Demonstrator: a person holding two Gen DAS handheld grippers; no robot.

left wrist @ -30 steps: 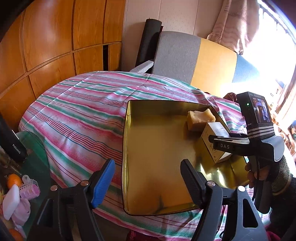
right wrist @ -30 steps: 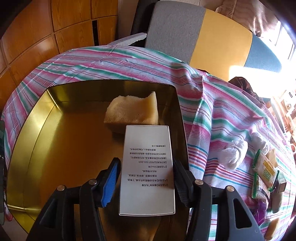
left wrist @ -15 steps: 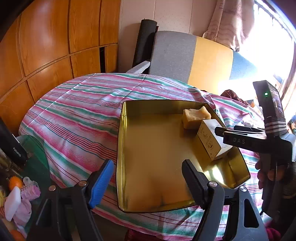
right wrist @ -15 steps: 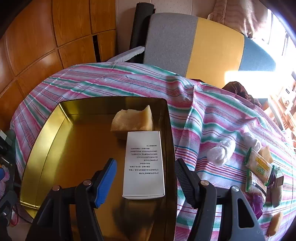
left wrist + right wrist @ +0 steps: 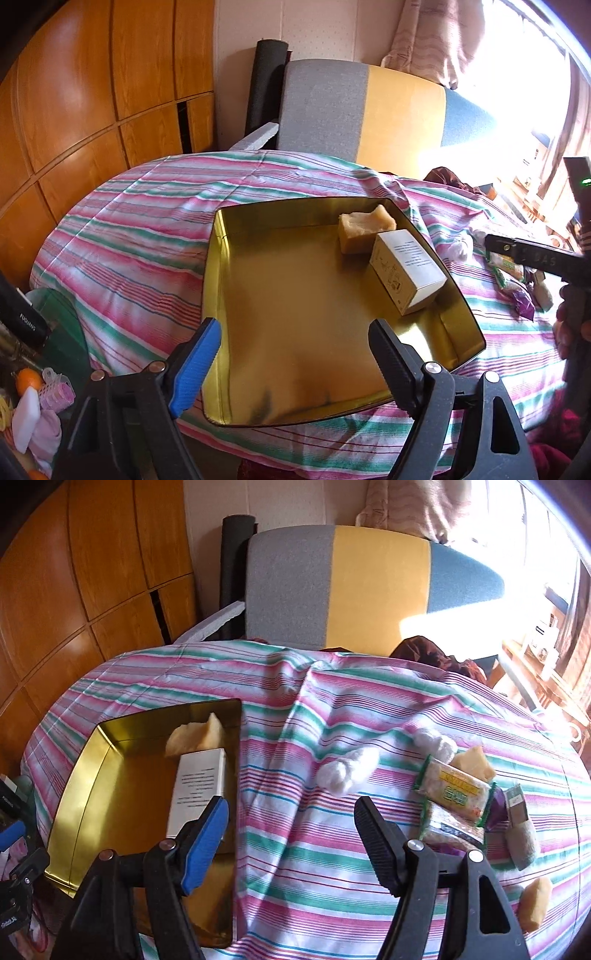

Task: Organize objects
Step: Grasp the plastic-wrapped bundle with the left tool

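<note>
My right gripper (image 5: 291,829) has come away from the box (image 5: 199,786): a second ago the box stood between its fingers, now it lies in the tin (image 5: 110,794) beside the sponge (image 5: 197,734), and the gripper hangs over the striped cloth (image 5: 295,849) to the right of the tin. Its jaws are opening and nothing is between them. My left gripper (image 5: 295,360) has drifted a little, so the tin (image 5: 295,314) now sits more to the middle of its view; its jaws are opening too, with only the bare tin floor seen between them. The left view shows the box (image 5: 406,269) from the side, near the tin's right wall and touching the sponge (image 5: 365,227), and the right gripper only at the edge. The right view alone shows clearly the things not yet sorted: a white bundle (image 5: 347,771), snack packets (image 5: 454,788) and more sponge pieces (image 5: 533,904).
</note>
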